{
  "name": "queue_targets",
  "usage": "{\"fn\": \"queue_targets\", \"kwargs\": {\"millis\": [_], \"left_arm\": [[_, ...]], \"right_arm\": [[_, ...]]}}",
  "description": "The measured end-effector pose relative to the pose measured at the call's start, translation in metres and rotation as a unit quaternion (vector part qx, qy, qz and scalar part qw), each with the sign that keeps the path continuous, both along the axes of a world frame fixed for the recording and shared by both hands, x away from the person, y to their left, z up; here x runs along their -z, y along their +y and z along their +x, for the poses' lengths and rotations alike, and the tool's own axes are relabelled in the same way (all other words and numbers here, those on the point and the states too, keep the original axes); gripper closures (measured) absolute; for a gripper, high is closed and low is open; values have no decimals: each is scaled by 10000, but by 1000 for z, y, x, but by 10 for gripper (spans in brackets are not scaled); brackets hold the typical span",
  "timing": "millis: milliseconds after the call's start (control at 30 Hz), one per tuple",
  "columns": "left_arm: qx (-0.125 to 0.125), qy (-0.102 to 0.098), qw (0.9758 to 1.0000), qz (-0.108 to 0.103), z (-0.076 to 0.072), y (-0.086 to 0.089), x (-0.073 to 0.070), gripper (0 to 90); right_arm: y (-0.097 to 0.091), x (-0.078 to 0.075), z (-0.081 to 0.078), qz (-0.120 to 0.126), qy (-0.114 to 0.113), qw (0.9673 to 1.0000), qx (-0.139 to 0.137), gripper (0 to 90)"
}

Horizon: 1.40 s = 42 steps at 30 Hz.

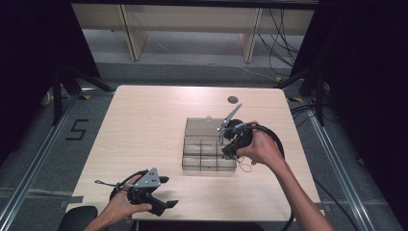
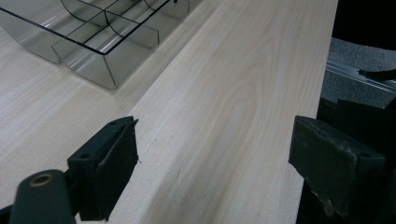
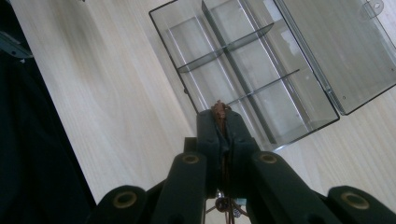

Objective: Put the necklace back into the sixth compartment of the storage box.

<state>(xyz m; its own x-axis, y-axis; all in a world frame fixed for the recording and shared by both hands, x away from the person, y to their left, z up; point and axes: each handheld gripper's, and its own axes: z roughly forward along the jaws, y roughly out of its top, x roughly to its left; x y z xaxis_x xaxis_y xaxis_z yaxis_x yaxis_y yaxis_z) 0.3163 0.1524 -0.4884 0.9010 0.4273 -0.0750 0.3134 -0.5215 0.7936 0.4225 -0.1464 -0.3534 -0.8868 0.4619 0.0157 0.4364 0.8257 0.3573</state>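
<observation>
A clear plastic compartment box (image 1: 184, 153) lies open at the table's middle right, its lid (image 1: 204, 126) flat behind it. My right gripper (image 1: 228, 152) hovers over the box's right edge. In the right gripper view, the right gripper (image 3: 219, 122) is shut on a small brown cord-like piece (image 3: 219, 110), above the box's dividers (image 3: 233, 70); more of the cord hangs below the jaws. A thin loop (image 1: 246, 167) dangles under the hand. My left gripper (image 1: 168, 191) rests open near the front left edge. Between the left gripper's (image 2: 215, 158) jaws is bare wood, with the box (image 2: 93, 70) farther off.
A small black round disc (image 1: 233, 99) lies near the table's far edge. The table's front edge (image 2: 322, 93) runs close beside the left gripper. Black cable (image 1: 276, 139) trails from the right gripper. Wooden furniture legs (image 1: 137, 41) and floor cables (image 1: 281, 48) lie beyond the table.
</observation>
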Motion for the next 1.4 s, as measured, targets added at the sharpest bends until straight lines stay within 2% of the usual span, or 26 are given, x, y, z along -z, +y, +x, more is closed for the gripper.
{"fn": "queue_targets", "kwargs": {"millis": [33, 100, 133, 233, 267, 467, 800, 1000, 1367, 1400], "left_arm": [[-10, 11, 10000, -10, 0, 0, 0, 150], [-10, 12, 10000, -8, 0, 0, 0, 150], [-85, 78, 9999, -30, -1, -1, 0, 150], [-7, 9, 10000, -6, 0, 0, 0, 150], [-83, 81, 9999, -32, -1, -1, 0, 150], [-39, 50, 10000, -15, -1, 0, 0, 150], [9, 16, 10000, -11, 0, 0, 0, 150], [18, 10, 10000, -12, 0, 0, 0, 150], [-45, 145, 9998, -104, -2, -1, 1, 150], [-47, 142, 9998, -102, -2, -1, 1, 150]], "right_arm": [[1, 0, 0, -37, 34, 10000, 79, 872], [4, 2, 4, -74, 73, 9999, 64, 872], [4, 2, 4, -74, 73, 9999, 64, 872], [10, 3, 12, -94, 98, 9999, 68, 872], [11, 3, 14, -84, 111, 9999, 56, 872], [20, 4, 25, -119, 138, 9998, 54, 872], [33, 19, 47, -93, 200, 9997, 125, 872], [34, 31, 56, -109, 287, 9993, 207, 872], [31, 37, 67, -146, 346, 9985, 401, 872], [31, 37, 68, -156, 373, 9980, 490, 872]]}}
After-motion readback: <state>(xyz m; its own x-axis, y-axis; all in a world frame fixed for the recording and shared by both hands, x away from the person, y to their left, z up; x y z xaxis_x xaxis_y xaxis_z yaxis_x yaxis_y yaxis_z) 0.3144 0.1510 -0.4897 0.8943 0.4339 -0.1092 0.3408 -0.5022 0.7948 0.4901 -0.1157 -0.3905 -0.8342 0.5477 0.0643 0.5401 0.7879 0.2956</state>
